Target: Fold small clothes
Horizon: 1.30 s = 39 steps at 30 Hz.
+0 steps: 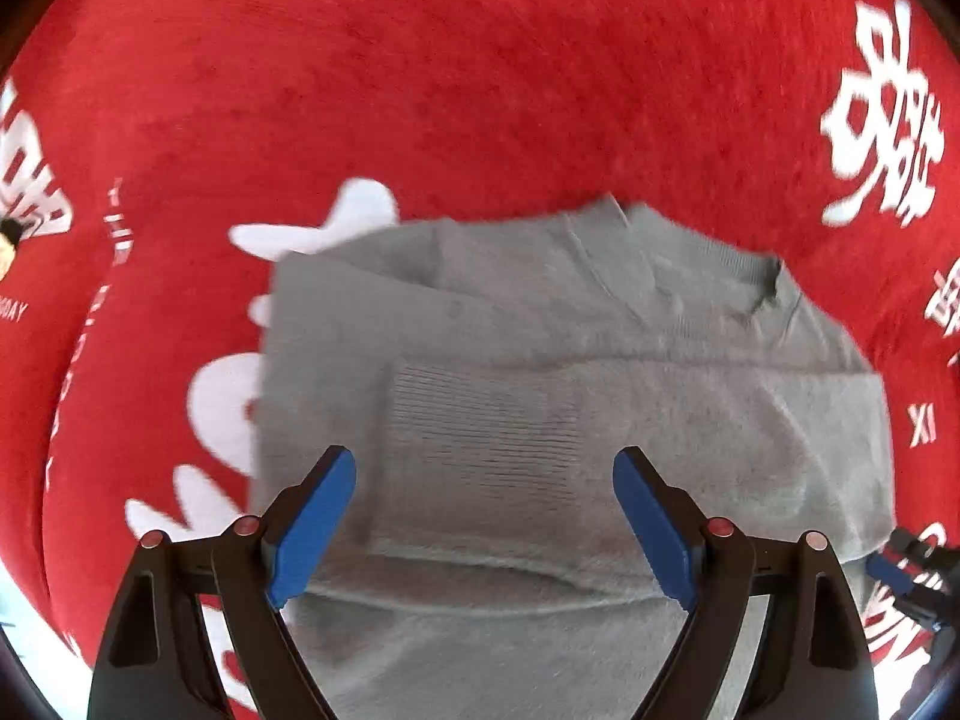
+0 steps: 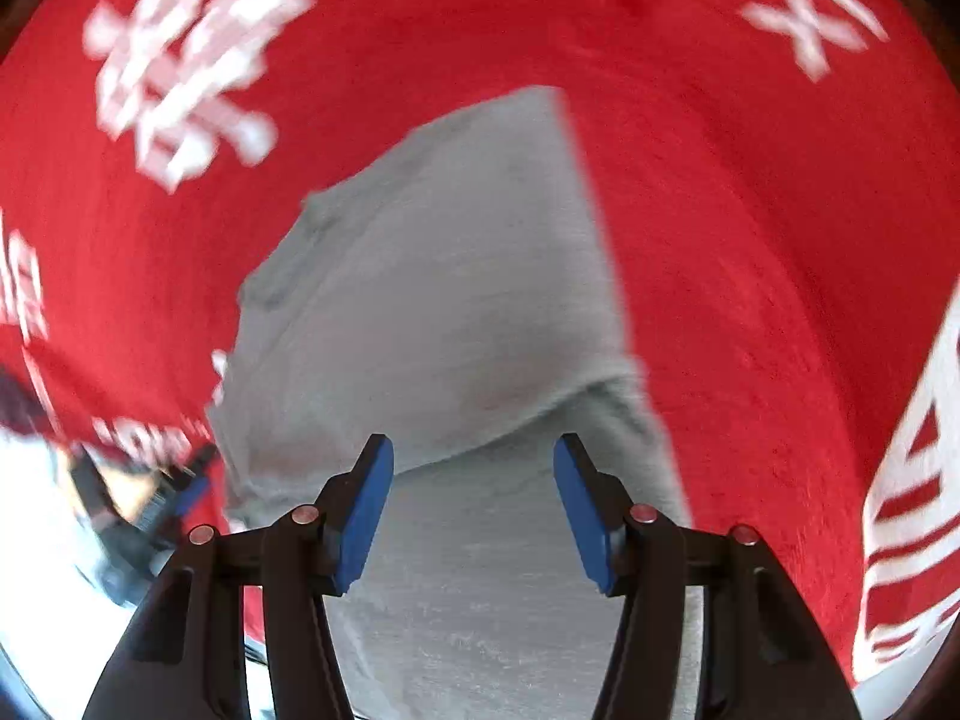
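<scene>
Both the left gripper (image 1: 485,516) and right gripper (image 2: 474,507) hang with jaws apart, gripping nothing, above the folded grey sweater (image 1: 540,360). Around it spreads a red cloth (image 1: 420,90) printed with white lettering (image 1: 882,114)

The folded sweater (image 1: 570,372) lies on the printed cloth (image 1: 480,90), with both grippers above its near edge.

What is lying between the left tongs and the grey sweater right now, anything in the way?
Nothing visible. The left tongs hang open directly over the grey sweater, which lies partly folded on the red cloth. The right tongs sit off at the sweater's far edge.
</scene>
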Each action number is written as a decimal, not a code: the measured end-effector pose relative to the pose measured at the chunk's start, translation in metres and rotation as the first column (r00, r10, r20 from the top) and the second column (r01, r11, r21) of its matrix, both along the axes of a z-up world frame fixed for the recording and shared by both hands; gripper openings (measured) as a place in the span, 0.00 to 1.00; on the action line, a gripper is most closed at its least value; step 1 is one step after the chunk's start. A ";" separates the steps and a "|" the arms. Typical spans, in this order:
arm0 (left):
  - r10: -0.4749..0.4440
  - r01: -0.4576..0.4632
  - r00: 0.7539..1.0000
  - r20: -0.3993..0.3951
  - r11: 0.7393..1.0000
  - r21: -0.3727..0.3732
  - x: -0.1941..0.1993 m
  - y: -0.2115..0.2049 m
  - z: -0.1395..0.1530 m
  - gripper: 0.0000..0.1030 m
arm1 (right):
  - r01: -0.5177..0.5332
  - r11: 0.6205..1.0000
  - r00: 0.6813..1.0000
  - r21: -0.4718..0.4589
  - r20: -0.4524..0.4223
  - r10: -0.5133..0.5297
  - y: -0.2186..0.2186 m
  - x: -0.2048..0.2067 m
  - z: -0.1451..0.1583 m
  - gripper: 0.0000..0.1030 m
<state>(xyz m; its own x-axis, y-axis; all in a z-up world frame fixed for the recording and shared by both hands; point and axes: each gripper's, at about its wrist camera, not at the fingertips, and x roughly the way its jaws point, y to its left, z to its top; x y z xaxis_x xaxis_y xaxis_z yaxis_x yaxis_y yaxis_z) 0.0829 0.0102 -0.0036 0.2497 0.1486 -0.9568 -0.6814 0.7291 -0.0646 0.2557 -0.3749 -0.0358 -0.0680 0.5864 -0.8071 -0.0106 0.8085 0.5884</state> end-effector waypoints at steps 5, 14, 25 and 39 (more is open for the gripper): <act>-0.010 0.011 0.998 -0.067 1.000 0.009 0.005 -0.006 -0.011 0.86 | 0.194 0.978 0.979 0.080 -0.072 -0.189 -0.025 0.018 -0.019 0.07; -0.034 0.036 0.995 -0.092 0.999 0.017 -0.002 -0.013 -0.023 0.86 | 0.032 0.999 0.999 0.017 0.031 -0.033 -0.026 0.024 -0.017 0.07; -0.055 0.056 0.991 -0.123 0.998 0.005 -0.013 -0.022 -0.007 0.86 | -0.096 0.989 0.990 -0.109 0.092 0.106 -0.019 0.010 0.016 0.23; -0.100 0.099 0.980 -0.174 0.995 -0.014 -0.015 -0.048 0.004 0.86 | -0.252 0.946 0.952 -0.204 0.122 0.280 0.018 -0.020 0.037 0.50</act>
